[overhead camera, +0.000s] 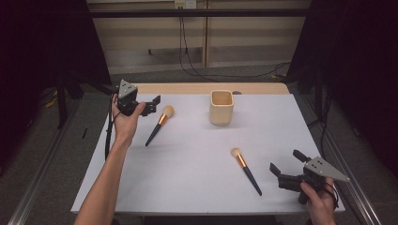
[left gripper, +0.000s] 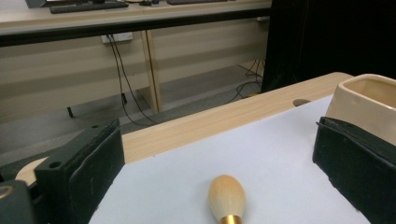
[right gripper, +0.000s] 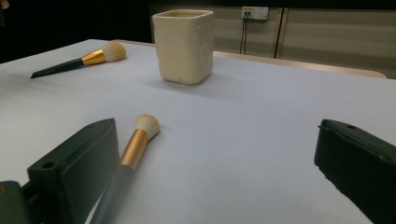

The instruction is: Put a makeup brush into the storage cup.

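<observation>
High view, nearest first: the right claw [overhead camera: 283,165] hangs released at the desk's [overhead camera: 197,187] near right corner, the near brush [overhead camera: 245,164] lying just left of it, untouched. Farther off, the left claw [overhead camera: 151,105] gapes by the far left edge, the far brush [overhead camera: 159,124] head lying just ahead of its jaws. Best to close on the gold ferrule, then carry to the cup [overhead camera: 221,107].

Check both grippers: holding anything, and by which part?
Nothing is held. The left gripper has open jaws beside the bristle head of the far dark-handled makeup brush; the right gripper is open near the other brush's handle.
</observation>
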`<state>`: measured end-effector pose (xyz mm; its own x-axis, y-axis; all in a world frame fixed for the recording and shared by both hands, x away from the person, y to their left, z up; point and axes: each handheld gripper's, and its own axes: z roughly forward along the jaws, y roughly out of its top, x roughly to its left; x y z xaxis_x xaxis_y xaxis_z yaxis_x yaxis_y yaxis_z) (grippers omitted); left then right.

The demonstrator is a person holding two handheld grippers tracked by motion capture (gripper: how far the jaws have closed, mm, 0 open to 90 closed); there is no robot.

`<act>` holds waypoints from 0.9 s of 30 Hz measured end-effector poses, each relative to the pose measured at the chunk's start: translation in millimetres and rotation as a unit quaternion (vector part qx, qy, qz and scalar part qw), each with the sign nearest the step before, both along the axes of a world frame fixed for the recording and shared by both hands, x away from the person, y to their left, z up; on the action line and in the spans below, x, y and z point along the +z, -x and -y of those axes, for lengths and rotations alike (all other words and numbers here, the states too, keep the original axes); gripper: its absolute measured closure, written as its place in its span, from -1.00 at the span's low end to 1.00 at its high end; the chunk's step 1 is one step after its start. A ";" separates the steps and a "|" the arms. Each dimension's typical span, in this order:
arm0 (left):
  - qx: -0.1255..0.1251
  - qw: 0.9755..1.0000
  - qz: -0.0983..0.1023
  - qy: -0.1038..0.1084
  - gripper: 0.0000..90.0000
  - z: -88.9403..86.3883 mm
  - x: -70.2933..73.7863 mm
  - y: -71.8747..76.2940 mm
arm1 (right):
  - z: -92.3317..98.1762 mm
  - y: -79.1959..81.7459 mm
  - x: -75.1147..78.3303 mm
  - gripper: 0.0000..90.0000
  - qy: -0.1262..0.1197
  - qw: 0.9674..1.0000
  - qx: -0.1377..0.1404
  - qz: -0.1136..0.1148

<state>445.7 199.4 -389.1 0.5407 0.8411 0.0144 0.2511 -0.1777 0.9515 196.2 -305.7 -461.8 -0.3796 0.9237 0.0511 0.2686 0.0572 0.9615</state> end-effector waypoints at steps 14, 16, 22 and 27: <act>0.003 0.996 -0.074 -0.042 -0.96 15.8 4.4 -8.2 | -1.1 -0.4 -1.0 -1.00 0.008 1.000 0.005 -0.005; 0.004 0.996 -0.076 -0.047 -0.95 16.3 5.0 -8.4 | -1.2 -0.4 -0.9 -1.00 0.007 1.000 0.005 -0.004; 0.000 0.991 -0.120 -0.061 -0.94 19.3 9.8 -12.6 | -1.2 -0.2 -0.9 -1.00 0.006 1.000 0.005 -0.004; 0.001 0.982 -0.164 -0.090 -0.91 21.1 11.2 -18.1 | -1.3 -0.5 -1.1 -1.00 0.007 1.000 0.006 -0.006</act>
<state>463.8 178.3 -378.0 0.5399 0.8417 -0.0113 0.5386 -0.3351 0.7730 196.7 -304.4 -462.9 -0.3903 0.9197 0.0419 0.2784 0.0745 0.9576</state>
